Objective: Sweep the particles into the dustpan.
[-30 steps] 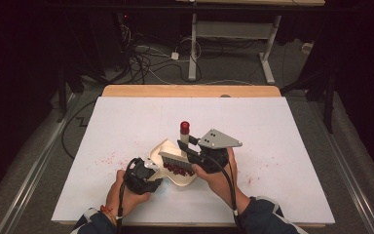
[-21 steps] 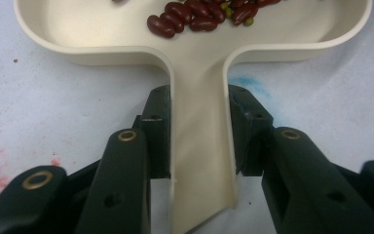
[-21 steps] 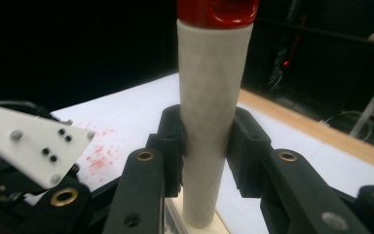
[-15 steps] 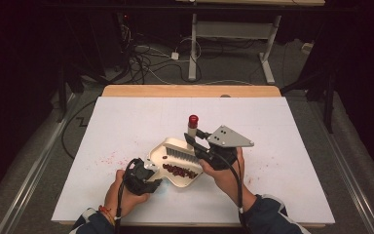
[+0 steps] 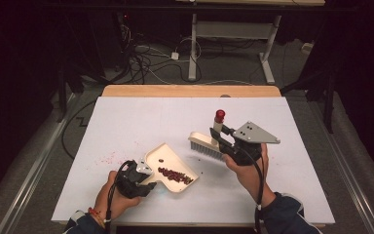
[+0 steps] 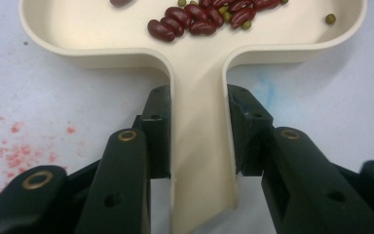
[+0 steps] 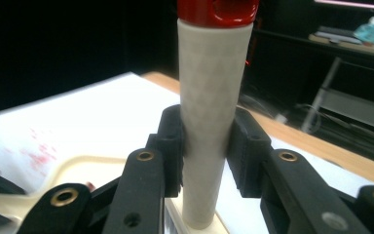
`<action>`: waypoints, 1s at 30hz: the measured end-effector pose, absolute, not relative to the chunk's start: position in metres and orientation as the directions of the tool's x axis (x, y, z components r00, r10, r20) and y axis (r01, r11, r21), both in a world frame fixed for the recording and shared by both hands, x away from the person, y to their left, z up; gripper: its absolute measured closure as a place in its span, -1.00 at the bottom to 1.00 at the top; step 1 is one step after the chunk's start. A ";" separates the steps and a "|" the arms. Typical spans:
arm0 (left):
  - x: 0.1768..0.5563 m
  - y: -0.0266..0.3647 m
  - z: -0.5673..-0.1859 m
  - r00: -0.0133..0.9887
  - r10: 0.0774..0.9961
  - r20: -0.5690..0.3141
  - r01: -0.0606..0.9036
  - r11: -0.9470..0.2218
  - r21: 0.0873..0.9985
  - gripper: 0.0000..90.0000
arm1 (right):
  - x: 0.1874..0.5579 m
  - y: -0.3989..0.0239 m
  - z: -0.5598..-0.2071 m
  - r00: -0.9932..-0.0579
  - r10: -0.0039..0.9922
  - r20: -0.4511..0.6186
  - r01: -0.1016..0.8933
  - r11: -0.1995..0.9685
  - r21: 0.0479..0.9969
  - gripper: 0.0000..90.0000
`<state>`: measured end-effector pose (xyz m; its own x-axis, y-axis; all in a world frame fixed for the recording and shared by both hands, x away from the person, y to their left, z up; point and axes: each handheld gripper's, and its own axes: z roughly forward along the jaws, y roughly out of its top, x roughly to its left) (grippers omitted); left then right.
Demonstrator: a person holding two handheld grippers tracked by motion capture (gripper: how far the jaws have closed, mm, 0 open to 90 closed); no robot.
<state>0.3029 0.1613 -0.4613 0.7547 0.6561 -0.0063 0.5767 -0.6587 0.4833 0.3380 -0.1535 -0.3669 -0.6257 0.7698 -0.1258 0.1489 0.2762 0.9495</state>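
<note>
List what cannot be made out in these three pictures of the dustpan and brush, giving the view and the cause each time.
- Brush bristles: right gripper view, cut off by the bottom edge and hidden behind the jaws.
- Dustpan front lip: left gripper view, cut off by the top edge.
- Small green beans in the pan: high view, too small to tell from the red beans.
- Brush handle's red cap: right gripper view, cut off by the top edge.

Beans (image 5: 175,174) in dustpan (image 5: 161,157), brush (image 5: 205,144) right
</note>
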 end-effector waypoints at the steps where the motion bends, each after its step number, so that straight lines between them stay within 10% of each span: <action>1: 0.301 0.161 -0.462 0.759 0.651 -0.004 0.573 -0.665 0.479 0.42 | 0.338 -0.156 -0.369 -0.622 0.772 -0.132 0.153 0.285 0.946 0.56; 30: 0.293 0.144 -0.468 0.773 0.634 -0.004 0.565 -0.685 0.460 0.42 | 0.295 -0.145 -0.370 -0.716 0.683 -0.145 0.130 0.335 0.933 0.56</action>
<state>0.2928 0.1438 -0.4682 0.7730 0.6344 -0.0044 0.5648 -0.6850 0.4603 0.2946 -0.1454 -0.3700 -0.7161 0.6827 -0.1454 0.1304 0.3355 0.9330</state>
